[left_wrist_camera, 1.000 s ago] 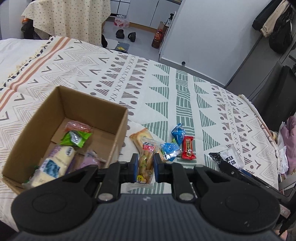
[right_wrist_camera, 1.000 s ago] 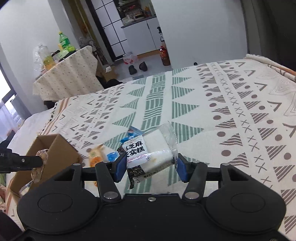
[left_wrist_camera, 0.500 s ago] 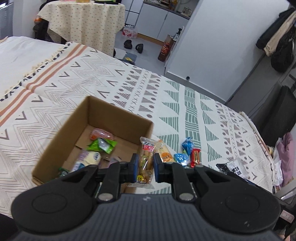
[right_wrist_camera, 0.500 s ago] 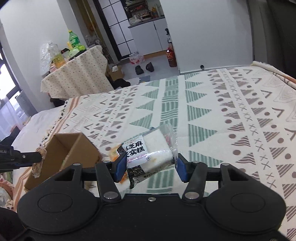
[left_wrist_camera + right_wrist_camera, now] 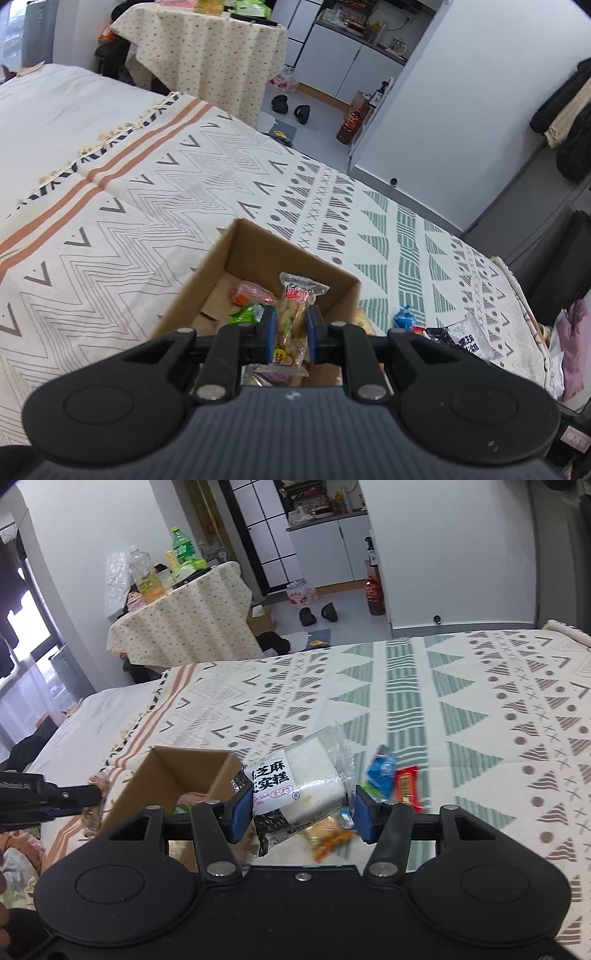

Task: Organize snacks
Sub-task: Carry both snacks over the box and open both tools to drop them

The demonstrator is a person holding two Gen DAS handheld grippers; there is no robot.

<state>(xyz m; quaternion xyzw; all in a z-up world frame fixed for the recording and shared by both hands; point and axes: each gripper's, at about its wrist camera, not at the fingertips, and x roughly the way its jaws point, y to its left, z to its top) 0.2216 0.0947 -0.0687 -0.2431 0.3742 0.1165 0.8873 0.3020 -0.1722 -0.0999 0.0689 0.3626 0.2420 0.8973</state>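
Note:
My left gripper (image 5: 290,334) is shut on a clear bread-stick snack packet (image 5: 291,317) and holds it above the open cardboard box (image 5: 207,280), which holds an orange packet (image 5: 251,293) and a green packet (image 5: 246,314). My right gripper (image 5: 298,814) is shut on a white sesame cake packet (image 5: 295,781) with a black-and-white label, held above the bedspread just right of the box (image 5: 177,771). A blue packet (image 5: 382,771), a red bar (image 5: 406,786) and an orange snack (image 5: 328,836) lie on the bedspread below it.
The patterned bedspread (image 5: 155,192) covers the bed. A blue packet (image 5: 404,317) lies right of the box. The left gripper's arm (image 5: 48,797) shows at the left edge of the right wrist view. A cloth-covered table (image 5: 181,624) with bottles stands beyond the bed.
My left gripper has carried the bread-stick packet left, from beside the box to over its inside. My right gripper has carried the cake packet left, close to the box.

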